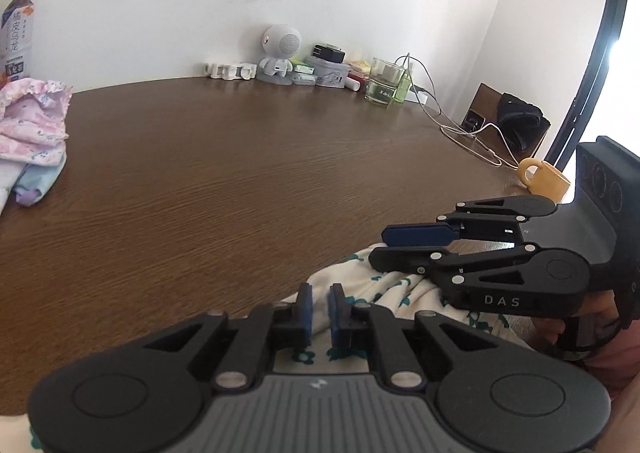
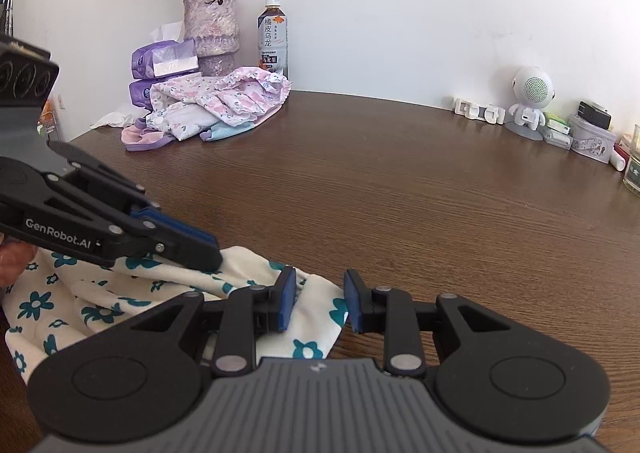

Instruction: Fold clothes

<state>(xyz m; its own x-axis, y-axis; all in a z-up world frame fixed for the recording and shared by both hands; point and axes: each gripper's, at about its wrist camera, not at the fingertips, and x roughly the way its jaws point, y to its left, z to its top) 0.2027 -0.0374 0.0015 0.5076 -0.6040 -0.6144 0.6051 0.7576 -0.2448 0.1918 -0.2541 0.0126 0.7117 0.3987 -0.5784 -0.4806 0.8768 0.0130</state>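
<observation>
Through the left wrist camera I see my left gripper [image 1: 320, 307] low in the centre of the frame, its blue pads nearly together with only a thin gap and no cloth visibly pinched between them. Just beyond and beneath it lies the white garment with teal flowers [image 1: 384, 289], bunched at the near edge of the brown wooden table [image 1: 240, 173]. My right gripper [image 1: 384, 249] reaches in from the right of the frame, its lower finger lying on the garment; from this side I cannot tell whether it grips. A pink floral heap of clothes [image 1: 32, 121] sits at the left edge, a drink bottle [image 1: 18, 33] above it. Along the far wall stand a small white robot-shaped figure [image 1: 280, 53], a glass [image 1: 382, 81] and, far right, a yellow mug [image 1: 544, 181].

Through the right wrist camera my right gripper [image 2: 320, 301] sits low centre, jaws apart; the garment's corner [image 2: 316, 317] lies between the pads, neither pressing it. The left gripper [image 2: 208, 249] comes in from the left, fingers together, tips resting on the cloth. In the upper left are the heap of clothes [image 2: 216, 101], a vase of dried roses [image 2: 210, 33] and the bottle [image 2: 273, 41].
</observation>
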